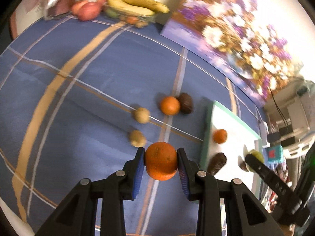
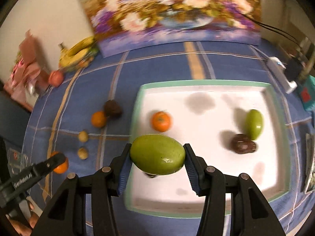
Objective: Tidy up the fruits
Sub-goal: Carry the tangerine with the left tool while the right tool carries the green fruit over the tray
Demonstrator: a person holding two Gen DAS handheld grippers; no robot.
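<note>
Both grippers carry fruit above the checked counter (image 1: 78, 118).
Left gripper (image 1: 161, 162) clamps an orange (image 1: 161, 160); right gripper (image 2: 157, 155) clamps a green mango (image 2: 157, 154) over the white tray (image 2: 216, 84).

The blue plaid tablecloth (image 2: 157, 66) covers the whole surface, with tan and white stripes crossing it. A big floral painting (image 2: 173, 9) of purple and white blooms stands at the tablecloth's far edge, propped upright against the cream wall (image 2: 49, 13). Left of the painting, in the far corner, sits a pink gift bag (image 2: 25, 68), pretty blurry. Right of the painting, a white gadget (image 2: 281, 72) lies at the cloth's edge, with black cables (image 2: 275, 29) running behind it. Just right of that gadget there's a teal box (image 2: 307, 94) with a red mark.
</note>
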